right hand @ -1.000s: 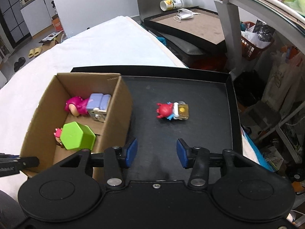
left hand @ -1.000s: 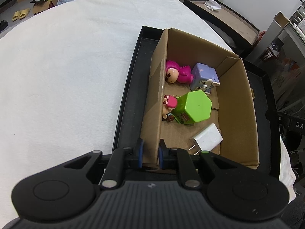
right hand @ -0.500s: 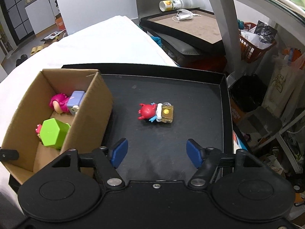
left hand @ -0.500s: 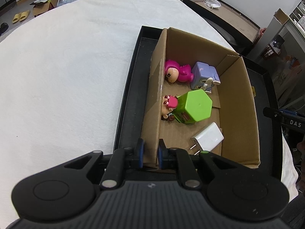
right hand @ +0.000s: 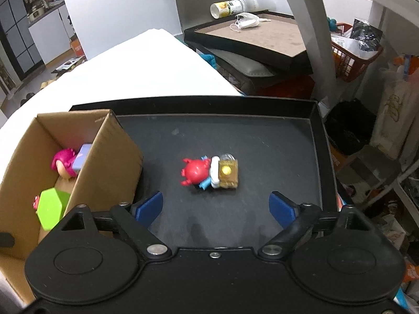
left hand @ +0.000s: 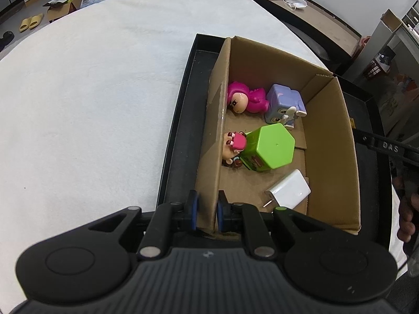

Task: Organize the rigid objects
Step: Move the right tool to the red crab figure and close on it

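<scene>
The red crab-like plastic figure with a blue-and-white body and a brown treasure chest point(right hand: 210, 172) lies on its side on the floor of the shallow black tray point(right hand: 315, 141), apart from everything else, and looks to be the last loose toy to sort. The right tool point(right hand: 216, 206) hangs just short of it, jaws spread wide and holding nothing, wide enough to straddle the figure; a grasp seems the likely next step.

Beside it on the tray stands the open brown cardboard box point(left hand: 330, 141), holding a pink-haired doll point(left hand: 242, 99), a lavender cube toy point(left hand: 284, 102), a lime-green hexagonal block point(left hand: 272, 147) with a small pink-bowed figure point(left hand: 234, 146) against it, and a white plug adapter point(left hand: 289, 189). The left tool point(left hand: 205, 210) is clamped on the box's near wall, one pad either side, presumably to steady it for the drop. The tray rests on a white-clothed surface point(left hand: 99, 91).
</scene>
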Motion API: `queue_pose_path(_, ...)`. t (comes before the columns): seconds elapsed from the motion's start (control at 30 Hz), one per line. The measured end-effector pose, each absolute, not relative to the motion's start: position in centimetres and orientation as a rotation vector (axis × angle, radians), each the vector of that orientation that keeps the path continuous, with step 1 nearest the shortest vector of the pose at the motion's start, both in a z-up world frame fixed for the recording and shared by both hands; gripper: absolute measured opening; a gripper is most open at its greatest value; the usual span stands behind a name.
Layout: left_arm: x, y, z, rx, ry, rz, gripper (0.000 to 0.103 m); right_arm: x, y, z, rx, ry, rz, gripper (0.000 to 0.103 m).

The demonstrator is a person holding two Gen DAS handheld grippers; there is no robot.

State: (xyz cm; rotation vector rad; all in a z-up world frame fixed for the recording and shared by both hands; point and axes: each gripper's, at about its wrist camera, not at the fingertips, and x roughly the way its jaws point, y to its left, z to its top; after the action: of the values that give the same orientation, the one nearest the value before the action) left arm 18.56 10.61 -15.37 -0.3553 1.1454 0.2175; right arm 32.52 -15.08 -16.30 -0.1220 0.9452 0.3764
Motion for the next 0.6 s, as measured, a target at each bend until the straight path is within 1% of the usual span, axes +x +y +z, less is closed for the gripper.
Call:
queue_pose_path(0.3, 18.8, 10.4, -15.4, -0.341, 1.155, 0.221, 0.014, 34.1, -14.2, -18.4, -0.113, 0.963, 0.376, 0.089)
queue_pose_path(0.6, 19.1, 10.2, -15.4, -0.322, 1.166, 0.224, 0.014, 35.4, -13.6, -19.2, -0.071, 0.956, 0.369, 0.089)
